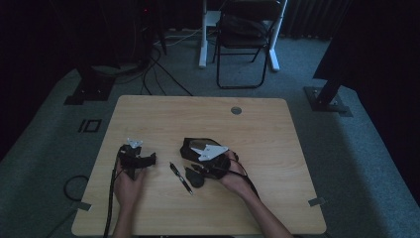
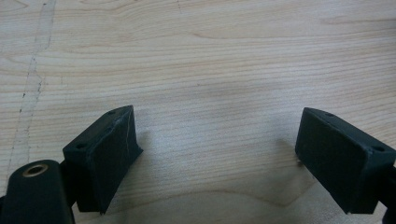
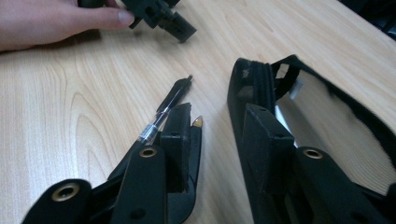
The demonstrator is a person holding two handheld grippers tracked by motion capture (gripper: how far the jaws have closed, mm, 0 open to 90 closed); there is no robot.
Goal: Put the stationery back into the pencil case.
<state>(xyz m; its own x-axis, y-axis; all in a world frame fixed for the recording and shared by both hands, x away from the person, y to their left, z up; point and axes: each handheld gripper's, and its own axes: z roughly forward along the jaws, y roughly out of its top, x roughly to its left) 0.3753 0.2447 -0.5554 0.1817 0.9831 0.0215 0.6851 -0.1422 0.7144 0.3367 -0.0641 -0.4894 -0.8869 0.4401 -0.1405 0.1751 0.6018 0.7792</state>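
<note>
Wooden table (image 1: 277, 144): slim black pen (image 1: 181, 177), clear barrel.

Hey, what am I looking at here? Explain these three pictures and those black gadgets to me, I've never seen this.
A person sits at a wooden table, holding a hand-held gripper in each hand. The high view looks down from above: left gripper, right gripper. The other two pictures come from cameras riding on each gripper, looking along its black jaws. The left gripper's jaws stand wide apart over bare wood. A black pen and a black pouch lie by the right gripper's jaws, which stand apart with nothing between them.
</note>
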